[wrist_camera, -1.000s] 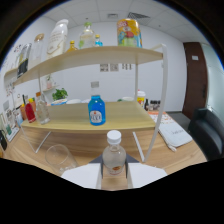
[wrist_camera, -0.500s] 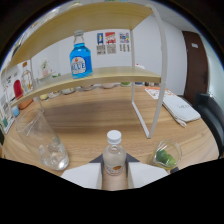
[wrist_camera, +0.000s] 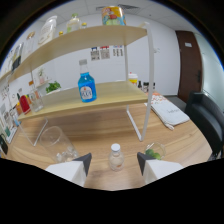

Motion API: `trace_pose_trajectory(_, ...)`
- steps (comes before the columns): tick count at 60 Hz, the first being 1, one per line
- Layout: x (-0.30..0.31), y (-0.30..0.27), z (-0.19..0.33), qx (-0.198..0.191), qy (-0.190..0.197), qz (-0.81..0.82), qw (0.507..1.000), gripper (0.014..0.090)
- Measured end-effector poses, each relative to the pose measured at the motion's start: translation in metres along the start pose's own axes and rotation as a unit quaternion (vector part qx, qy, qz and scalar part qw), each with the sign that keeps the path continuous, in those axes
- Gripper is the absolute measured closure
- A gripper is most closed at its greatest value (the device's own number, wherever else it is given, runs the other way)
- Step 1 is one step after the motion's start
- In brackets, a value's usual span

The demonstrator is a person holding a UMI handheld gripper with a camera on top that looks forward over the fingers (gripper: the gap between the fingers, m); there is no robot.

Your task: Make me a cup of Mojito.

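Mojito glass (wrist_camera: 56,142) stands upright on the table (wrist_camera: 100,130), off to the left of the gripper (wrist_camera: 115,162). The gripper is spread wide, with a small bottle (wrist_camera: 115,156) standing between its fingers.

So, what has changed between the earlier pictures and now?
The gripper let go of the small bottle: earlier its fingers pressed the bottle, now they are open and the bottle stands on the table between them with gaps. The view also pulled back and turned a little. The blue bottle on the shelf, the empty glass and the glass with green leaves stayed in place.
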Motion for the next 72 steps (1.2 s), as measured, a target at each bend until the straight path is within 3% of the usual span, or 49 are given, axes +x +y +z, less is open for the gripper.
trace_pose_trajectory(13,-0.035,-0.055,-0.07,0.051,0.007,-0.008,0.999,0.0193)
trace_pose_trajectory(22,-0.072,-0.063,-0.104,0.07,0.01,-0.027,0.997,0.0197)
trace_pose_trajectory(45,-0.166,-0.024,-0.139,0.038,-0.019,-0.029,0.999,0.0186)
trace_pose_trajectory(57,-0.223,-0.069,-0.167,0.055,-0.031,-0.032,0.998,0.0194)
trace_pose_trajectory(72,-0.303,-0.158,-0.2,0.113,-0.069,-0.035,0.991,0.0194)
